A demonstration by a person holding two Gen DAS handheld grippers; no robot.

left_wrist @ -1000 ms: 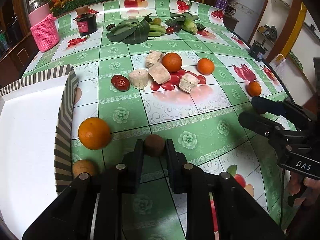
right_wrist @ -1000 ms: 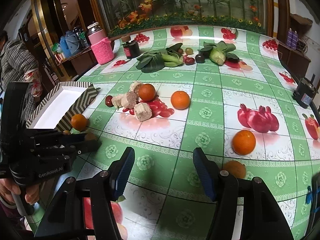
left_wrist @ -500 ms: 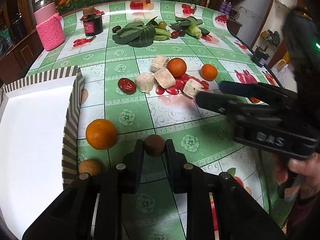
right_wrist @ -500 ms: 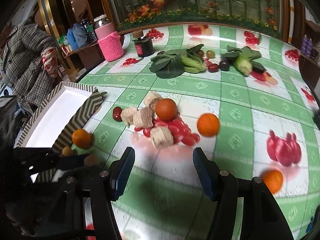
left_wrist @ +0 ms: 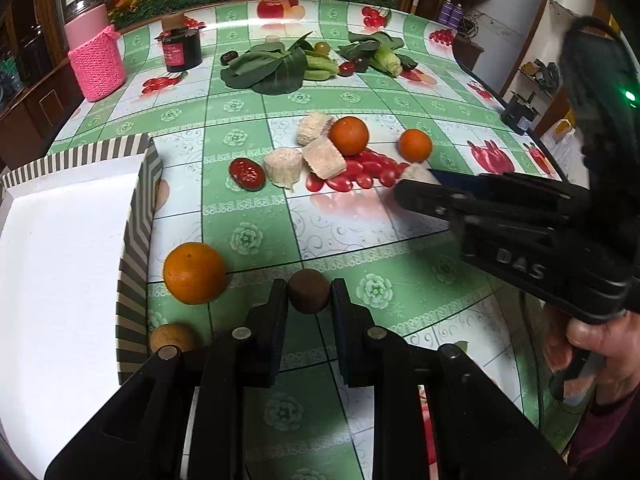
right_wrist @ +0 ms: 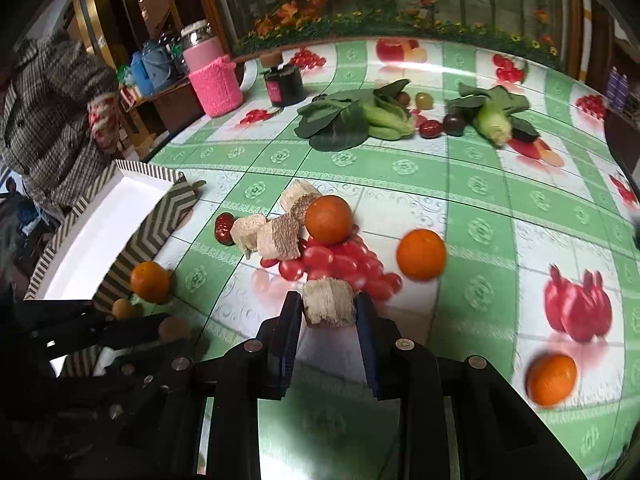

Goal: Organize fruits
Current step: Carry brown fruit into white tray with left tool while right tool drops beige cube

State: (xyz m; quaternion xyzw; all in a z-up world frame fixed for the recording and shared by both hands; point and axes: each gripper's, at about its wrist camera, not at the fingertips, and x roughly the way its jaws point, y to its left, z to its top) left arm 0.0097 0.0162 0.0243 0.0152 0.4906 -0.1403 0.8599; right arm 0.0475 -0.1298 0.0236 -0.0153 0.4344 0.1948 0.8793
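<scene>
My left gripper (left_wrist: 309, 294) is shut on a small round brown fruit (left_wrist: 309, 291), held over the tablecloth beside the striped tray (left_wrist: 132, 240). An orange (left_wrist: 195, 273) and another small brown fruit (left_wrist: 170, 337) lie next to the tray wall. My right gripper (right_wrist: 328, 307) is closed around a pale fibrous chunk (right_wrist: 329, 307) at the edge of the central pile. That pile holds more pale chunks (right_wrist: 276, 236), an orange (right_wrist: 329, 219) and a red date (right_wrist: 224, 229). Two more oranges (right_wrist: 421, 254) (right_wrist: 551, 374) lie to the right.
Leafy greens (left_wrist: 266, 68), corn (left_wrist: 390, 60) and dark fruits lie at the back. A black jar (left_wrist: 182, 48) and a pink-sleeved bottle (left_wrist: 96, 60) stand back left. The table edge curves along the right. A person in a checked coat (right_wrist: 48, 120) stands at left.
My right gripper has swung left to the central pile and closed around the pale chunk. My left gripper has stayed still with the brown fruit in it.
</scene>
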